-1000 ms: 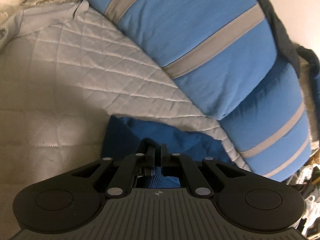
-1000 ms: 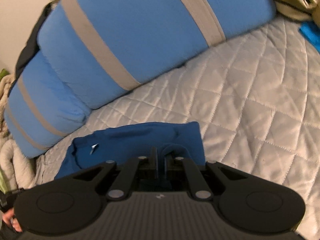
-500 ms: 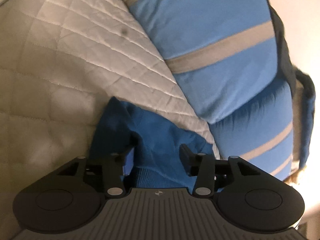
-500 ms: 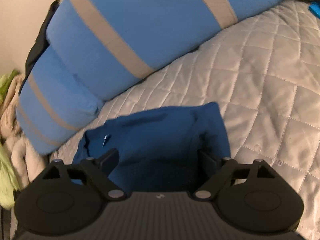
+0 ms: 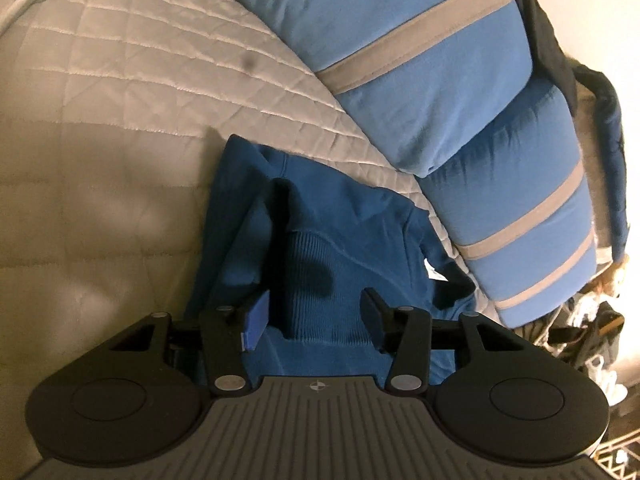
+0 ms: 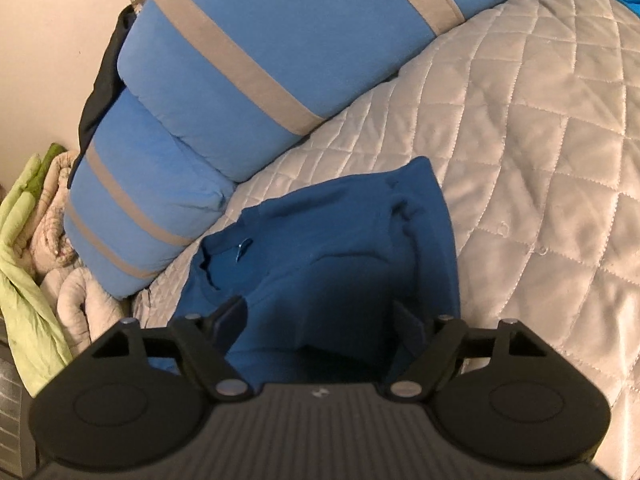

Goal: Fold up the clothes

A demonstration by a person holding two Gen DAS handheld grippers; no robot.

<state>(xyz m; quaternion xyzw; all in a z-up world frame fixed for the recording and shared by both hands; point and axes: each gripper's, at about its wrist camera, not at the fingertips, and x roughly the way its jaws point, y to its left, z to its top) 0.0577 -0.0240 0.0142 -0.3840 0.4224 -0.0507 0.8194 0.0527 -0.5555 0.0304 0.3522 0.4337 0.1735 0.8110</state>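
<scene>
Both tongs have just been opening. The left gripper (image 5: 314,316) and right gripper (image 6: 320,320) stand released, fingers apart, over the folded dark-blue knit garment (image 5: 332,248) lying beneath and ahead of them on the quilted grey bedspread (image 6: 540,152), beside blue grey-striped pillows (image 6: 248,40).

Warm, dim room light, sharp but bent at the edges.
The quilt (image 5: 120,80) glows brightest far off; the grippers' shadows darken the blue garment (image 6: 340,248) nearby, and corners fall black.
</scene>
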